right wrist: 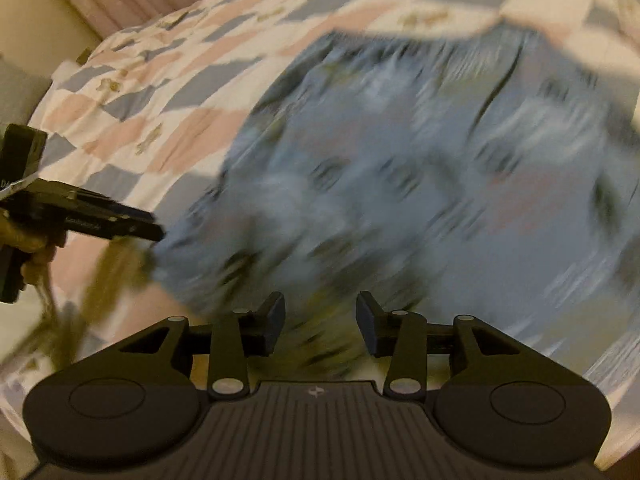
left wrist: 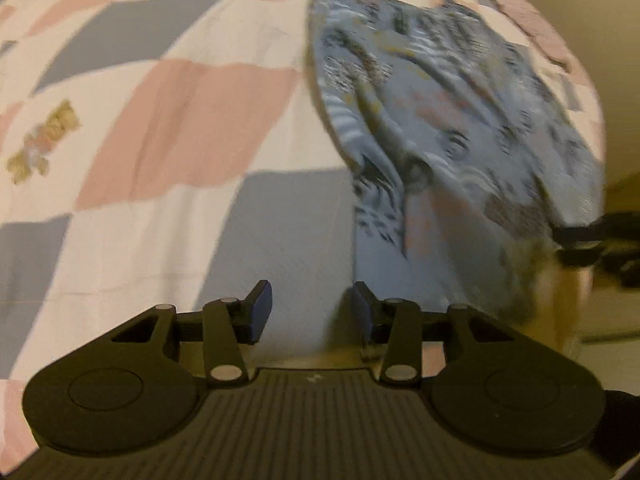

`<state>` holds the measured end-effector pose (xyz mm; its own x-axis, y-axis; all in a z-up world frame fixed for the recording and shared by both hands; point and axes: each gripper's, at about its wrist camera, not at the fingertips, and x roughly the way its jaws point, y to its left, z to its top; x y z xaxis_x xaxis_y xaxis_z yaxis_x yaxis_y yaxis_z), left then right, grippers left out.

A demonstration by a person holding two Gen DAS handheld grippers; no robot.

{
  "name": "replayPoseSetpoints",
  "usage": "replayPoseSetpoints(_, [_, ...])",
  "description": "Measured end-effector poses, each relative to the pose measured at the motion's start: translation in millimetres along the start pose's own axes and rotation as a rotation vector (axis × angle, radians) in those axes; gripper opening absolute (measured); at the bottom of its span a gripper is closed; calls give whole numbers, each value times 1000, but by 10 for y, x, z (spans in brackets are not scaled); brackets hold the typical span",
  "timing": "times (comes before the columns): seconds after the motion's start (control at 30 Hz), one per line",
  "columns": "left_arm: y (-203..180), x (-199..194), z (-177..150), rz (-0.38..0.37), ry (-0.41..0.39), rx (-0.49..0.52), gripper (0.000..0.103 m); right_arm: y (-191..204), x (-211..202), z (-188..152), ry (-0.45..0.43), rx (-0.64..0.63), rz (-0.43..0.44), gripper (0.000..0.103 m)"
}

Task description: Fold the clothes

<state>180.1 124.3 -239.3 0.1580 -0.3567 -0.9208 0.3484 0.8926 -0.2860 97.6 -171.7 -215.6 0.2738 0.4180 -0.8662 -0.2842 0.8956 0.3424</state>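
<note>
A: What took up most of the two views?

B: A checked quilt (left wrist: 168,112) in pink, grey-blue and cream squares, some with small tan figures, covered the bed; on it lay a blue patterned garment (left wrist: 460,128), rumpled and motion-blurred in both views, so its exact kind could not be told.

A: Where did the garment sit relative to the grippers?

B: In the left wrist view it spread across the right half of the quilt, its near edge reaching down beside the right finger; in the right wrist view it filled the centre and right, directly ahead of the fingers.

A: And the grippers themselves?

B: The left gripper (left wrist: 312,312) had its jaws parted with a clear gap and nothing between them; the right gripper (right wrist: 320,322) was likewise spread apart, cloth showing behind the gap but not pinched.

A: Anything smaller?

B: At the left edge of the right wrist view a hand (right wrist: 36,248) held the other gripper's handle.
</note>
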Motion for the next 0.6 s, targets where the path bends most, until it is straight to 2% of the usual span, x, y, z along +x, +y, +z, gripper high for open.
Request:
replayPoseSetpoints(0.2, [-76,31,-82,-92,14,85,37,660,177,-267,-5,-226,-82,48])
replayPoseSetpoints(0.3, [-126,50,-75,-117,3,98,36,746,306,-321,14,-261,-120,49])
replayPoseSetpoints(0.4, [-172,81,-30,-146,6,104,31,723,369,-342,17,-233,-136,50])
replayPoseSetpoints(0.43, [-181,128,-21,-149,23,103,28,723,387,-339,14,-235,-140,50])
replayPoseSetpoints(0.5, [-207,216,-6,-131,53,117,14,746,434,-335,10,-271,-161,52])
replayPoseSetpoints(0.53, [-219,258,1,-122,67,123,0,767,474,-329,16,-305,-177,53])
replayPoseSetpoints(0.6, [-193,183,-7,-118,45,104,0,801,542,-307,27,-345,-186,56])
